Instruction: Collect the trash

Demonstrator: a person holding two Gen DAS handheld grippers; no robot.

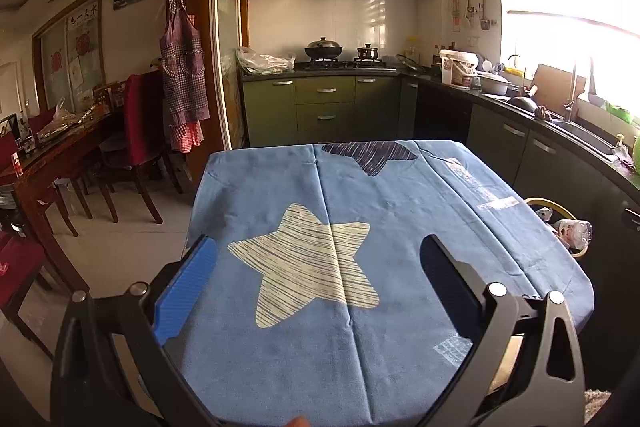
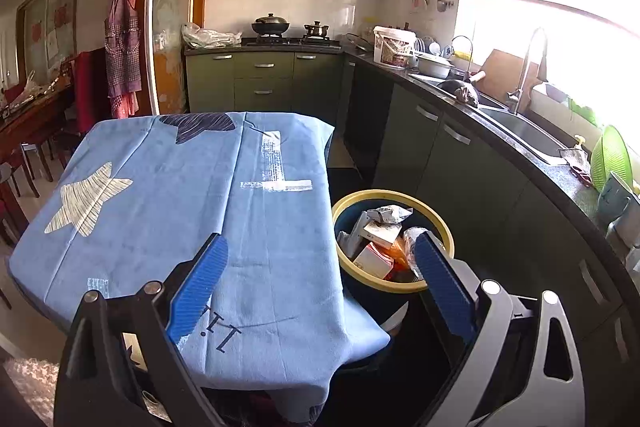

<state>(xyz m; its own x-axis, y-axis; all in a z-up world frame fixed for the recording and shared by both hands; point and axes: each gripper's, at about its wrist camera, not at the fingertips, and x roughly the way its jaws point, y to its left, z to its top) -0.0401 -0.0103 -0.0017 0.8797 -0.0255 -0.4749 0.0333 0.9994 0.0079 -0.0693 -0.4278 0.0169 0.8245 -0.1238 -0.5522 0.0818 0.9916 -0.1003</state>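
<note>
Nearest, left hand-held gripper (image 1: 320,267) spread wide over the blue star-print cloth (image 1: 360,227) covering the tabletop, nothing between its ribbed blue pads. Right hand-held gripper (image 2: 320,267) likewise released and empty, one finger above the cloth near the tabletop's right edge, the other out past that edge over the bin. Just beside the tabletop's right edge, down on the floor, a dark trash bin (image 2: 444,227) with a yellow rim, holding the collected trash: small boxes (image 2: 376,257), crumpled wrappers (image 2: 390,213), something orange. From the left wrist view, only a sliver of that bin past the right edge, with a clear plastic bottle (image 1: 576,231) showing. Cloth otherwise bare. Farther back, green cabinets (image 2: 264,83), a stove with a lidded wok (image 2: 270,23), a sink (image 2: 520,131) beneath a bright window.
</note>
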